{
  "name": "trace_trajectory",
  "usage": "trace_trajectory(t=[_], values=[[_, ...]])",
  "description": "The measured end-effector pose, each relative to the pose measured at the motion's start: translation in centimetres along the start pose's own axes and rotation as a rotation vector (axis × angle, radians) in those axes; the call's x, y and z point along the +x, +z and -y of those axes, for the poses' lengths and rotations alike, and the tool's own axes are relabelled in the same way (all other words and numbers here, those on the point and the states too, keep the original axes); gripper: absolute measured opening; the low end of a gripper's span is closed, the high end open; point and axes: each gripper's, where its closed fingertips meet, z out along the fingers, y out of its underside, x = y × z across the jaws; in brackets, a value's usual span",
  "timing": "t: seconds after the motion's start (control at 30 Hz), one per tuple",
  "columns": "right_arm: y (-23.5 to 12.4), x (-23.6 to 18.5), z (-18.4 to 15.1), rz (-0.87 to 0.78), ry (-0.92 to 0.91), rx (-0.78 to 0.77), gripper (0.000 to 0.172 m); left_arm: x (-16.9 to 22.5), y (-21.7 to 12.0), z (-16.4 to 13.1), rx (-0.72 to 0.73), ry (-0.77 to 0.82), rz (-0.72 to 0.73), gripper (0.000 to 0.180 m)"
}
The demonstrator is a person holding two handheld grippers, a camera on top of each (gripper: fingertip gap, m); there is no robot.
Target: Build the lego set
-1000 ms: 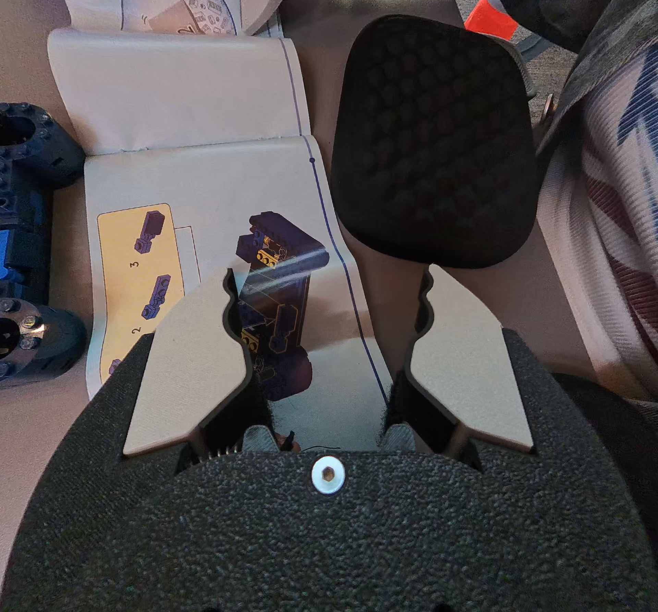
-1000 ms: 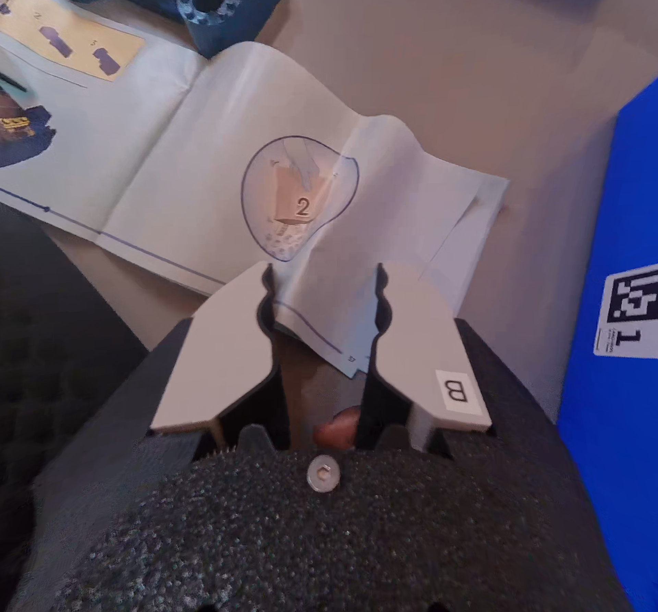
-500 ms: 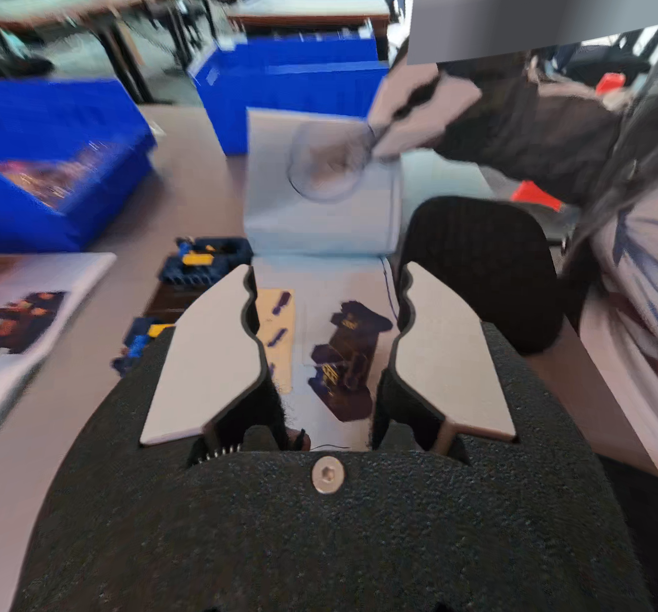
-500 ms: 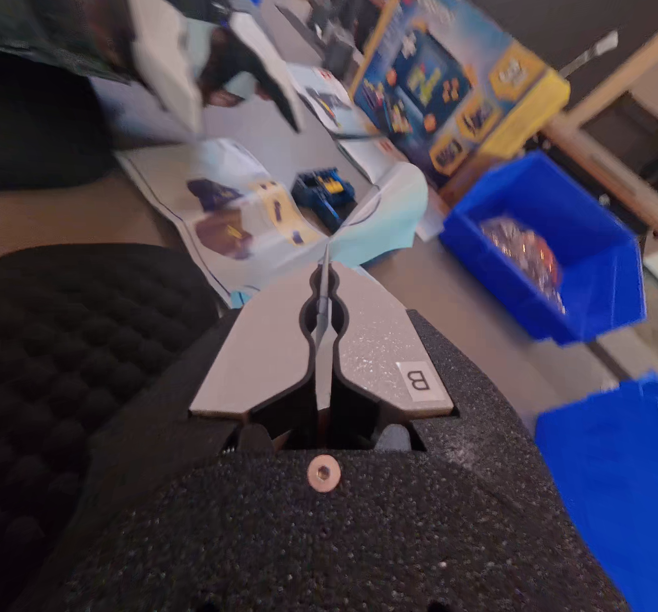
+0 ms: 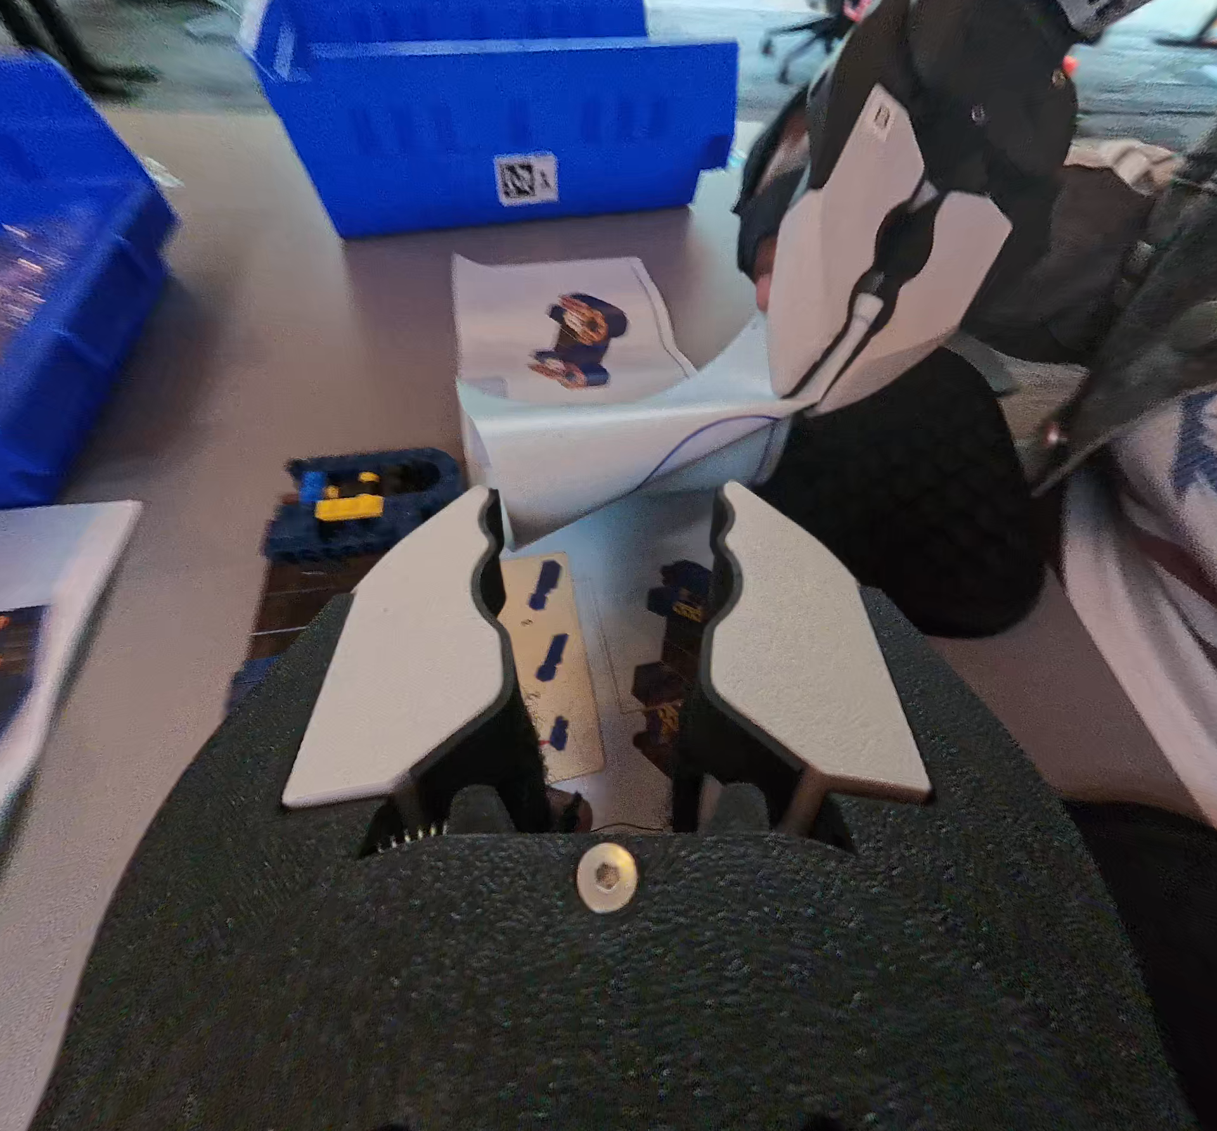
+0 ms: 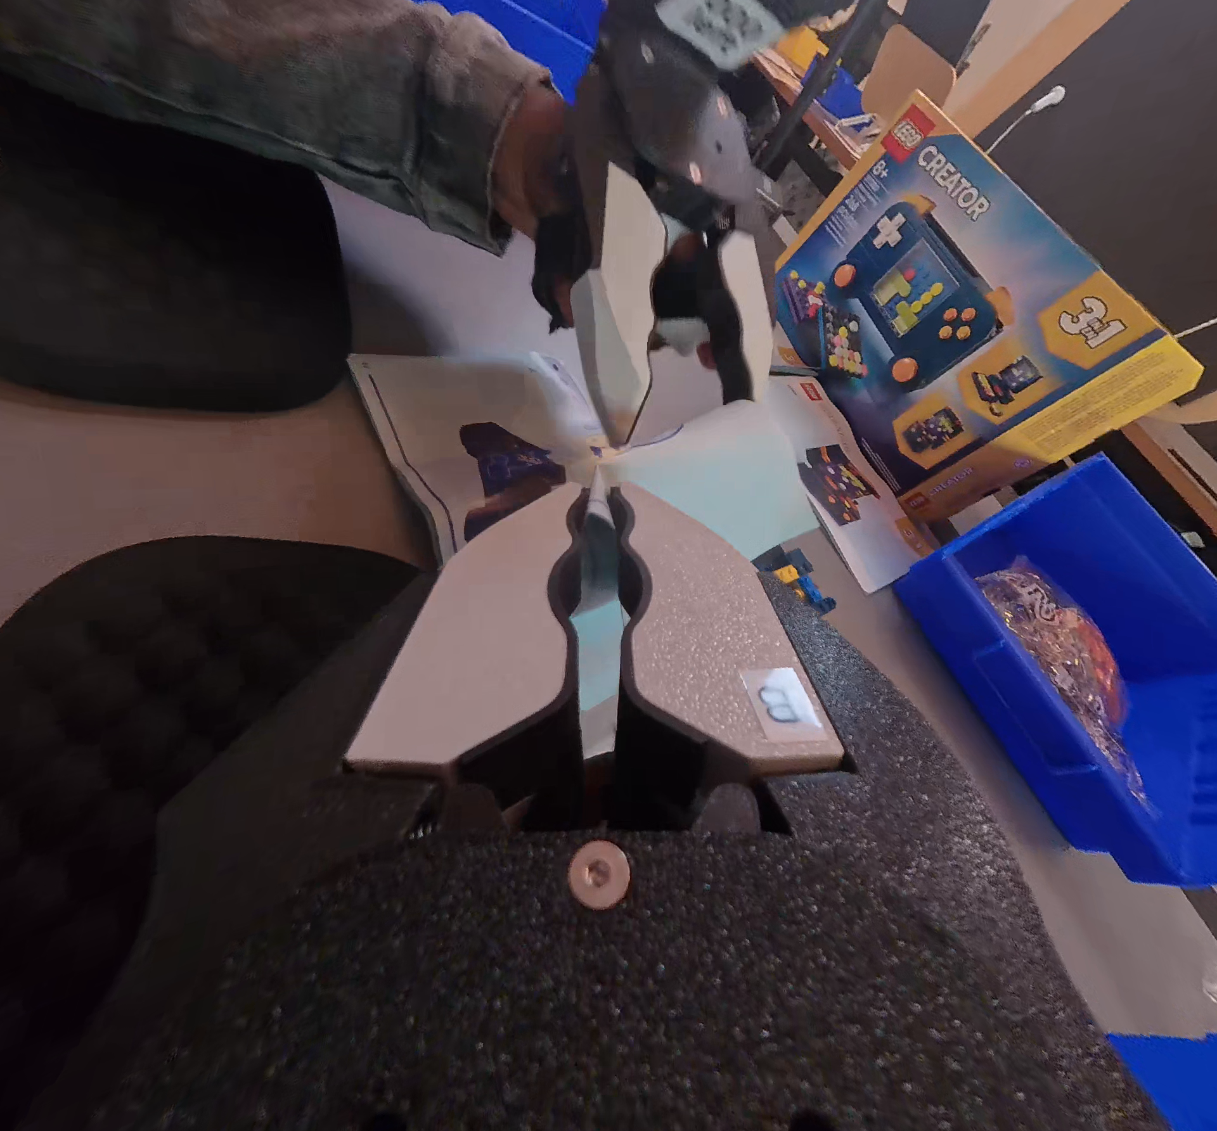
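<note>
**Page lifted between two tongs over an open instruction booklet**

Left side: a blue bin (image 5: 59, 283) and a second booklet (image 5: 46, 625) lie at the worktop (image 5: 276, 309) edge, with bare surface between them and the centre. A dark blue brick model (image 5: 369, 500) stands just beside the open instruction booklet (image 5: 566, 658).

Centre: the left tongs (image 5: 606, 527) hang above the booklet's flat page with the fingers apart and nothing between them; a second ago they stood wider. Another blue bin (image 5: 500, 125) stands behind the booklet.

Right: the right tongs (image 6: 598, 507), open and low over the page a second ago, are now clamped on the edge of one page (image 6: 711, 480), which curves up from the spine. The raised leaf suggests a page turn is under way, with the left tongs free to hold the flat page down.

Clearance: a black padded rest (image 5: 909, 507) adjoins the booklet's right edge. In the right wrist view a printed box (image 6: 974, 309) and a blue bin holding a bag of parts (image 6: 1054, 671) stand close by, so open room lies mainly upward and leftward across the booklet.
</note>
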Motion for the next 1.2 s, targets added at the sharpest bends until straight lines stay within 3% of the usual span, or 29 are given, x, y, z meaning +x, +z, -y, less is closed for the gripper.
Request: trace_trajectory(t=[0.1, 0.2, 0.27, 0.37, 0.47, 0.57, 0.63, 0.7, 0.8, 0.93, 1.2], values=[[0.2, -1.2, 0.6, 0.065, 0.0, 0.028, 0.006, 0.7, 0.6, -1.1, -0.03, -0.022, -0.106, 0.036], [0.1, -1.5, 0.7, 0.074, 0.011, 0.046, 0.009, 0.7, -0.2, -0.9, 0.046, 0.027, -0.109, 0.024], [-0.9, -1.2, 1.9, 0.092, 0.069, 0.147, 0.015, 0.8, -0.7, -1.0, 0.052, 0.044, -0.107, 0.016], [-4.2, 1.1, 4.5, 0.096, 0.253, 0.423, 0.017, 0.8, -1.0, -1.1, 0.064, 0.053, -0.109, 0.014], [-6.5, 5.4, 2.7, 0.025, 0.529, 0.527, 0.013, 0.8, -1.0, -1.4, 0.048, 0.057, -0.113, 0.014], [-4.4, 5.2, -2.7, 0.055, 0.604, 0.247, 0.003, 0.8, -1.0, -1.6, 0.049, 0.061, -0.112, 0.013], [-2.0, 3.0, -6.3, 0.123, 0.495, -0.048, 0.003, 1.0, -1.2, -1.4, 0.062, 0.061, -0.125, 0.013], [-0.2, 0.6, -8.1, 0.221, 0.336, -0.236, 0.001, 0.8, -1.4, -1.4, 0.064, 0.059, -0.112, 0.013], [1.7, -1.3, -8.3, 0.312, 0.221, -0.306, 0.002, 0.3, -1.8, -1.5, 0.063, 0.047, -0.086, 0.015], [2.6, -1.8, -7.6, 0.37, 0.229, -0.293, 0.001, -0.6, -3.2, -1.3, 0.071, 0.026, -0.016, 0.025], [3.5, -3.8, -7.9, 0.46, 0.22, -0.317, 0.002, -2.5, -8.7, 1.2, 0.112, 0.07, 0.256, 0.042]])
